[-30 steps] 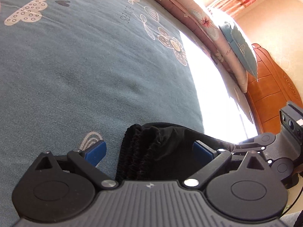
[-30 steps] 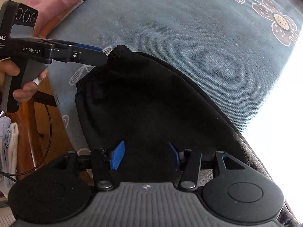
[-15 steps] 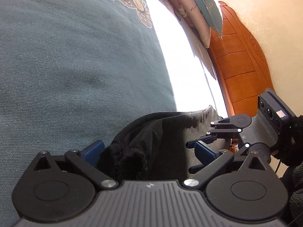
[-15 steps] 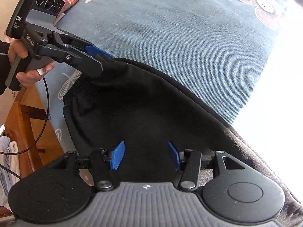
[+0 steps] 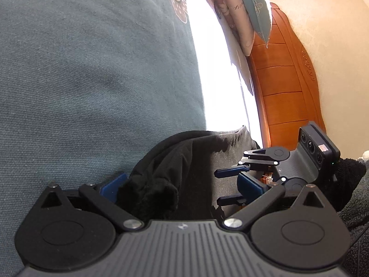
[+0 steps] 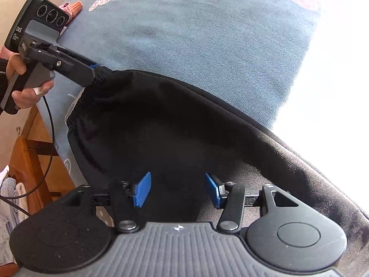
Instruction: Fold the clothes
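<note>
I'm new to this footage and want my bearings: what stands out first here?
A black garment sprawls over the blue-grey bedspread, dark against a glaring sunlit patch at the right. The left gripper pinches its ribbed waistband at the upper left, while the right gripper stands open over the cloth. An orange wooden headboard rises at the bed's far end.

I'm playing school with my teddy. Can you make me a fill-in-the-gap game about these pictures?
1. The garment being folded is coloured ____.
2. The left gripper is pinching the garment's elastic ____.
3. The right gripper's pads are coloured ____.
4. The garment lies on a bed cover printed with ____.

Missing words: black; waistband; blue; flowers
</note>
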A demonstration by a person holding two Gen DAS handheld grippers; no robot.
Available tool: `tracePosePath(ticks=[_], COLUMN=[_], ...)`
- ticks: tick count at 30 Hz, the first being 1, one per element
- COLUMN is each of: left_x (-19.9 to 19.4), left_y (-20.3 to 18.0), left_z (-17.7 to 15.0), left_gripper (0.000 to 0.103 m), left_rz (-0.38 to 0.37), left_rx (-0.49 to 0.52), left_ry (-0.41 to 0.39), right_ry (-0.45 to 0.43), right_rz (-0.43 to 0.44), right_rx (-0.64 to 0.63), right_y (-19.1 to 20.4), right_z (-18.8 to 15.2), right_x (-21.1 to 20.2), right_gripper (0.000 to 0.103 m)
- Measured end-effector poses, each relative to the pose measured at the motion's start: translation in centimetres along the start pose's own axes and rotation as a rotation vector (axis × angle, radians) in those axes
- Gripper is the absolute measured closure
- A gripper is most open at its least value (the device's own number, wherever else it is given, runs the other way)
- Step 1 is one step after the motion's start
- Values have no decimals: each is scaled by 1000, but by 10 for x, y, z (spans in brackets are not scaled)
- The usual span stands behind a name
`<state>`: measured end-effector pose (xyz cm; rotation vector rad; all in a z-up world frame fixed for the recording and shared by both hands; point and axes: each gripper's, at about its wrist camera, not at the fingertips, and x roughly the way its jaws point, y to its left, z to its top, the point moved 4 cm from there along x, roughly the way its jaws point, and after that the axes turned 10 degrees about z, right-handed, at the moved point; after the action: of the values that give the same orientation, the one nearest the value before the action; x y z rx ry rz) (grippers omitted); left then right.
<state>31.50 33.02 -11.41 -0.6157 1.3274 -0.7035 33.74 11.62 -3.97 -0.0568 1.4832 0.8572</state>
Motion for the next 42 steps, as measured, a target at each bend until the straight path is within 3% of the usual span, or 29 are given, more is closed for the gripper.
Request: tracePosePath(ticks=[3,9,15,16,18,20,21,23,27,42], left_x=[2,-8,-6,-7,-9,-11,-12,-11,-7,1], left_y=[-2,20,15,12,6,8,13,19,12,-4], left_z=[-6,-42,-31,-32,-35,-37,-37,-36,-33,-27], left_gripper=[2,2,4,10,32,74,78,75,74,74], left_rz=[5,-8,41,83,169,254,262,248,279,342], left_rx=[14,-86,-107,-85,-41,-13,-43,-78,8,46], left_ry=[25,12,-30,-43,-66,-74,-73,-69,-55,-30], right_ry=[-3,-10,-15,-15,-16,-16,-16,-17,-24,-47], right_rz=[9,16,19,19,18,18,17,17,4,-26], right_rx=[-15,10,27,27,25,24,24,23,25,35], right_y=[3,-6,-8,-8,-7,-7,-7,-6,-7,-9], right_z=[0,-4,-7,-8,-8,-9,-10,-10,-12,-22], right_x=[-4,-7,-5,-5,-5,-4,-4,-4,-4,-10], right_gripper=[46,45,45,45,45,45,45,45,45,45])
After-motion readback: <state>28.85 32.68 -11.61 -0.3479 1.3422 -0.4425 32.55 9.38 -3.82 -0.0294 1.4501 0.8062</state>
